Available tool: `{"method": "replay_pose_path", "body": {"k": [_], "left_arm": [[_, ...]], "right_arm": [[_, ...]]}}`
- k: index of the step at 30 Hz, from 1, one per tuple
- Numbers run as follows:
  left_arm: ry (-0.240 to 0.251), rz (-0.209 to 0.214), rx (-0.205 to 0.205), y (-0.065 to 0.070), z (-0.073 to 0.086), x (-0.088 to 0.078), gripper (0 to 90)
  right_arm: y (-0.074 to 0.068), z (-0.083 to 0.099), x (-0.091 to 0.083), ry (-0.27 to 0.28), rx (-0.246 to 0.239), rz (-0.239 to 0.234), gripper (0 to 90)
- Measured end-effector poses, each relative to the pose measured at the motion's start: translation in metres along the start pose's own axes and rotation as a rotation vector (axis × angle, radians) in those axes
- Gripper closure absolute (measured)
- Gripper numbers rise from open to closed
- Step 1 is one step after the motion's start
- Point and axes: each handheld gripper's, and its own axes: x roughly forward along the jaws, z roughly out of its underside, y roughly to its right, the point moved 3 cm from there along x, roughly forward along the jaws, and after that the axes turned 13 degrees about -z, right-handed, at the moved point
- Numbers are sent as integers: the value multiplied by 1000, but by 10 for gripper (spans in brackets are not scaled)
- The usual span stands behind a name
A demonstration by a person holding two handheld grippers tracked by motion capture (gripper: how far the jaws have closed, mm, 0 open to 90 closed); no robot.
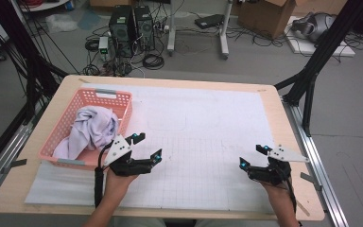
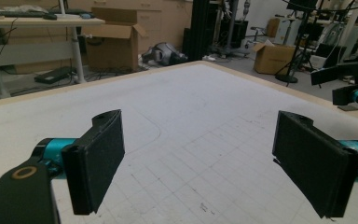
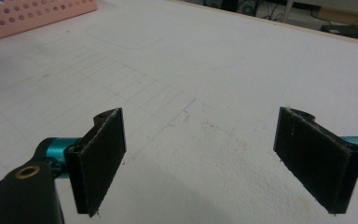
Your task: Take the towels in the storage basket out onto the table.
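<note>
Both grippers, left gripper and right gripper, gape empty; take left straight into pink basket, pinch pale cloth at 1 high fold.

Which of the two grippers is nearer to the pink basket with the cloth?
The left gripper: it hovers just beside the pink basket holding the pale cloth, while the right gripper is far across the mat.

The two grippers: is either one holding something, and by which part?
Nothing is held. The left gripper and the right gripper are both open over the white mat.
</note>
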Motion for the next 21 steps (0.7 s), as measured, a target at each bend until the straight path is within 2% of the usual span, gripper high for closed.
{"method": "replay_pose_path", "body": {"k": [6,13,21], "left_arm": [[-2,2,-2,-1,-4,-1,173],[24,-7,-10,-6,-19,-9,173],[30,-30,-26,-20,-35,-14,171]], "right_arm": [[1,0,0,-1,-4,1,154],[1,0,0,0,-4,2,154],[1,0,-1,-4,-8,5,154]]}}
